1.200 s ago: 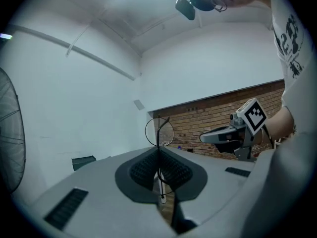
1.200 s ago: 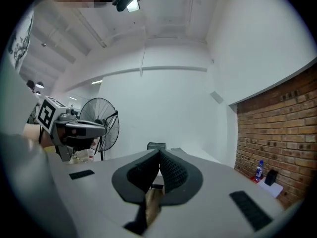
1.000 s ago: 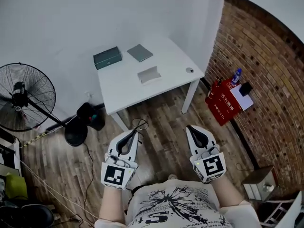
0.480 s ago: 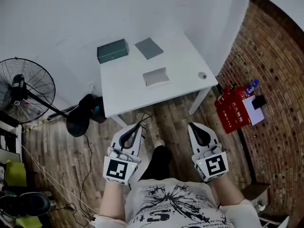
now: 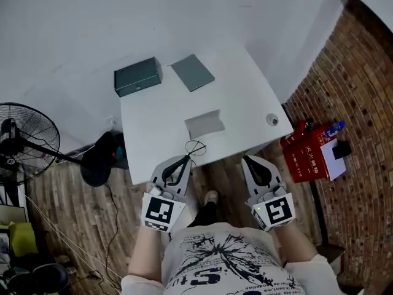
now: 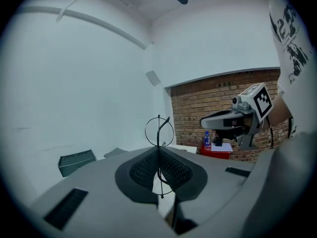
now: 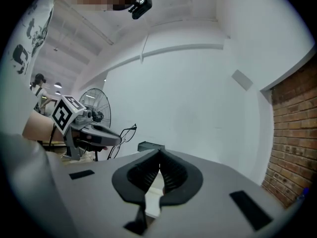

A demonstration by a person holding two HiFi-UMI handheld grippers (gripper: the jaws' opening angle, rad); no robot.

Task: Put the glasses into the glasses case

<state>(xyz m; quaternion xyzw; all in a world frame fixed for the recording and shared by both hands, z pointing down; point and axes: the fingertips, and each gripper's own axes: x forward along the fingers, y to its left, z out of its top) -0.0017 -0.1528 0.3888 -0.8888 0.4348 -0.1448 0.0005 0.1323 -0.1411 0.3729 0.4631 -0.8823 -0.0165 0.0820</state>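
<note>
Thin black round-lens wire-frame glasses (image 6: 158, 133) clamped between pressed-together jaws of left gripper (image 5: 184, 160), lens projecting beyond its tips. Judged light, springy, fragile, slip-prone; hold best taken on frame wire, never lens. Right gripper (image 7: 159, 158) jaws together, nothing held.

Case (image 5: 137, 77) lies left of pad (image 5: 193, 72) on table (image 5: 158, 120)

Thin black wire glasses (image 5: 194, 148) upright in tips of left gripper (image 5: 185, 160); dark green glasses case (image 5: 137, 77), closed, well apart on table (image 5: 159, 112)
</note>
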